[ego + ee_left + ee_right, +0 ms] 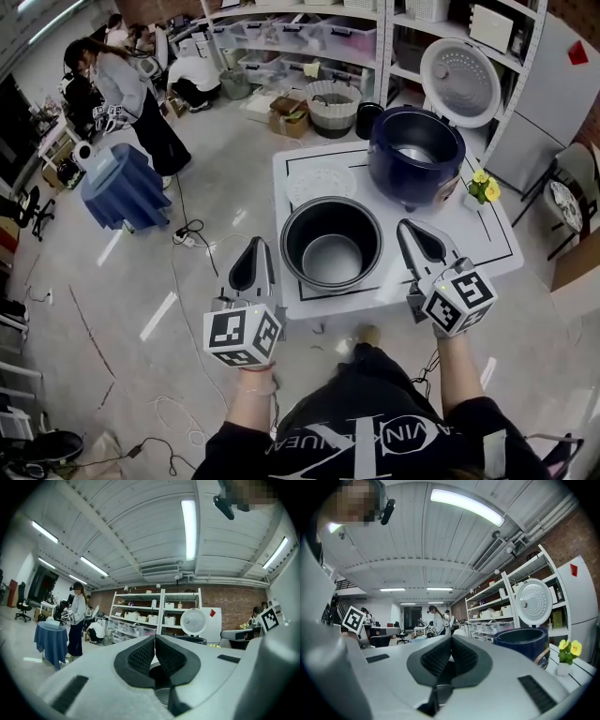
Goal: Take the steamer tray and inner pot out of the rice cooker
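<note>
The person's black shirt (367, 437) seems to read "Calvin Klein".

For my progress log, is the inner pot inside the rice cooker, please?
No, the inner pot stands on the white table in front of the open rice cooker.

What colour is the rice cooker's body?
The rice cooker is dark navy blue; the head view shows it best.

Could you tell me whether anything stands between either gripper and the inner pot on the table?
Nothing visible does. The inner pot stands on the table between the shut left gripper and right gripper, with open space either side. The rice cooker and steamer tray sit behind it.
</note>
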